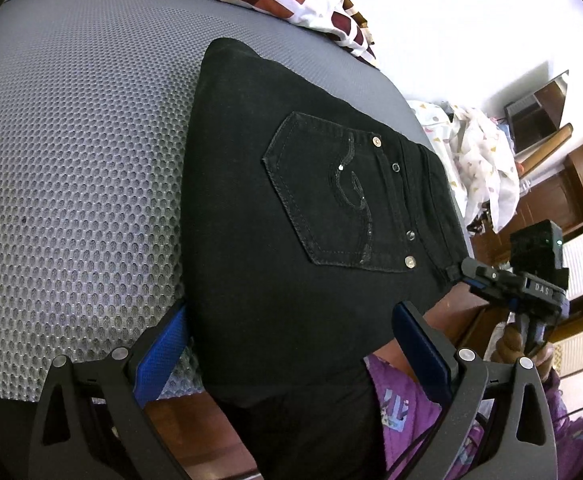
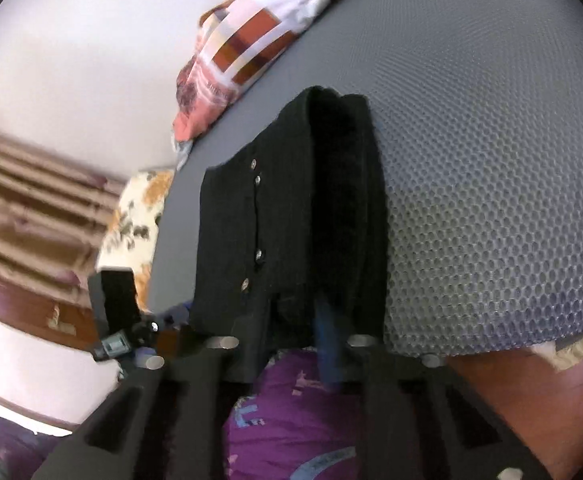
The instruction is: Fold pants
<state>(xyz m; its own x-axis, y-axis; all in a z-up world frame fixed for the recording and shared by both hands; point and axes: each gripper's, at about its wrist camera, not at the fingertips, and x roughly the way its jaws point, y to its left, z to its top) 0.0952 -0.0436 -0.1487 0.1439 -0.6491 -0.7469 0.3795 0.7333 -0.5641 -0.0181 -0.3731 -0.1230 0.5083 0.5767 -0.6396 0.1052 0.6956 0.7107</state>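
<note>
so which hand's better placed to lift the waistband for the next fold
Right. The right gripper is already closed on the waistband corner of the pants; the left gripper is open, merely straddling the near edge.

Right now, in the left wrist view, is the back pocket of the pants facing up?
Yes, the stitched back pocket lies face up on the black pants, rivets showing.

The left gripper (image 1: 287,344) points steeply downward, its blue-padded jaws spread wide apart. The right gripper (image 2: 297,328), also angled down, has its jaws drawn narrow, clamped on cloth.
</note>
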